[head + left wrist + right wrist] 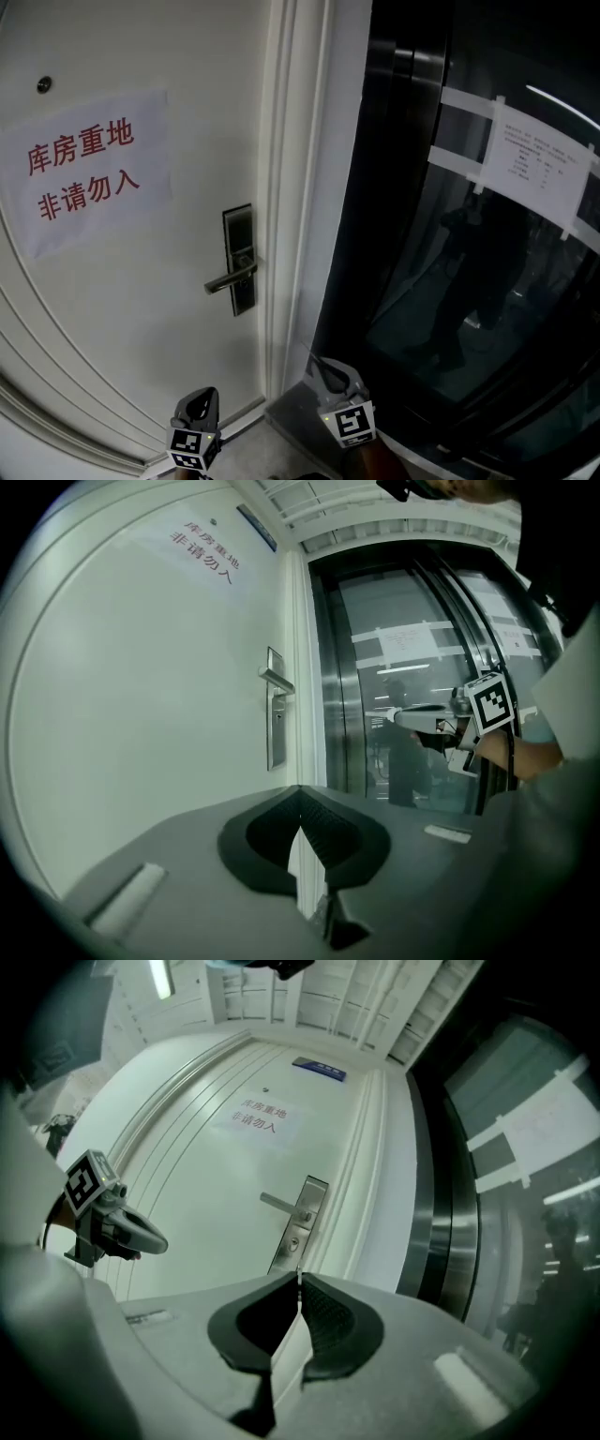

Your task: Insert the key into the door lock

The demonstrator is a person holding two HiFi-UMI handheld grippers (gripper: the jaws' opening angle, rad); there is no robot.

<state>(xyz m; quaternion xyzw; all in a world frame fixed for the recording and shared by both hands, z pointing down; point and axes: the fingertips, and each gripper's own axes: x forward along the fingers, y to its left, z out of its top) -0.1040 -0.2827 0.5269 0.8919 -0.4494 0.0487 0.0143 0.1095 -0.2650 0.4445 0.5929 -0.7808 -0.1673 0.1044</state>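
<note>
The white door (122, 300) carries a dark lock plate (239, 258) with a lever handle (228, 279). In the right gripper view the lock plate (300, 1227) lies straight ahead, its keyhole (292, 1239) under the handle. My right gripper (299, 1279) is shut; a thin metal sliver, the key (299, 1274), pokes out at its tips. It hovers low by the door frame, short of the lock (319, 364). My left gripper (300, 794) is shut with nothing in it and sits lower left (204, 398), facing the door.
A paper sign (84, 169) with red characters is stuck on the door. Right of the white door frame (300, 187) stands a dark glass and steel lift door (469, 253) with a taped notice (539, 164). A person's sleeve fills the right edge of the left gripper view.
</note>
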